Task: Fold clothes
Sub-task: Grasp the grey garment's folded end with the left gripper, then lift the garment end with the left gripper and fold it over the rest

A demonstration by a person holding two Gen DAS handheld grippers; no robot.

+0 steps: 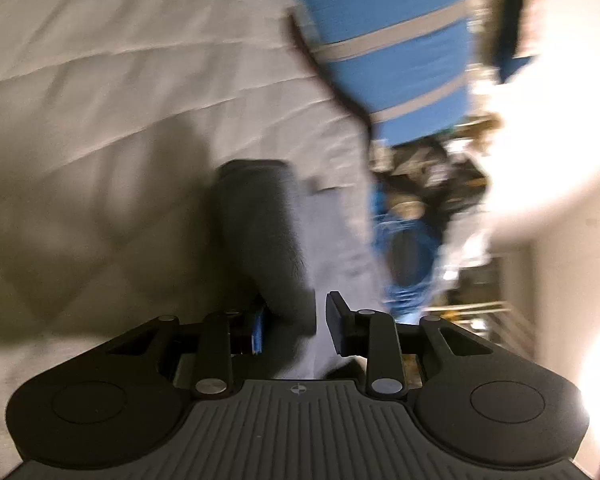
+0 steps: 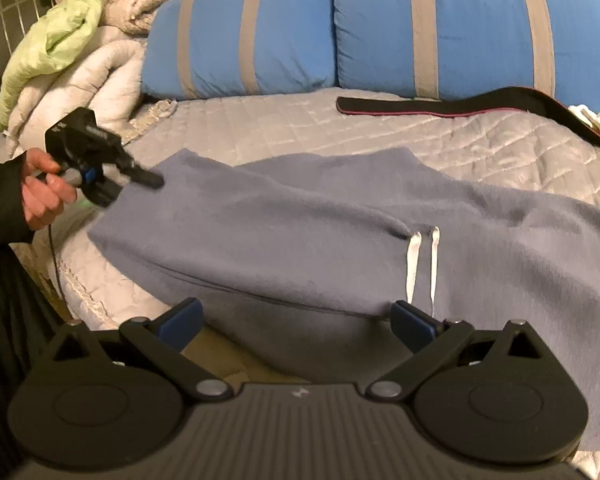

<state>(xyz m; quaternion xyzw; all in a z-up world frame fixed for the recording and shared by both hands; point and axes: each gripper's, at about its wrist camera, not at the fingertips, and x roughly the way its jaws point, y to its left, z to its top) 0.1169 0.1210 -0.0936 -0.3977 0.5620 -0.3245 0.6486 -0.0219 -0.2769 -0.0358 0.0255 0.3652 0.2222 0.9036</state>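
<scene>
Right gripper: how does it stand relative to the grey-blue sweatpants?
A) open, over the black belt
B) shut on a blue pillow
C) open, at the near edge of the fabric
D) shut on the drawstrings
C: the right gripper has its fingers spread wide at the near edge of the sweatpants, clamping nothing.

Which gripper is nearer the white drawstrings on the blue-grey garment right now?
Right. The right gripper hangs open at the garment's near edge, drawstrings just above its right finger. The left gripper is at the garment's far left corner.
</scene>
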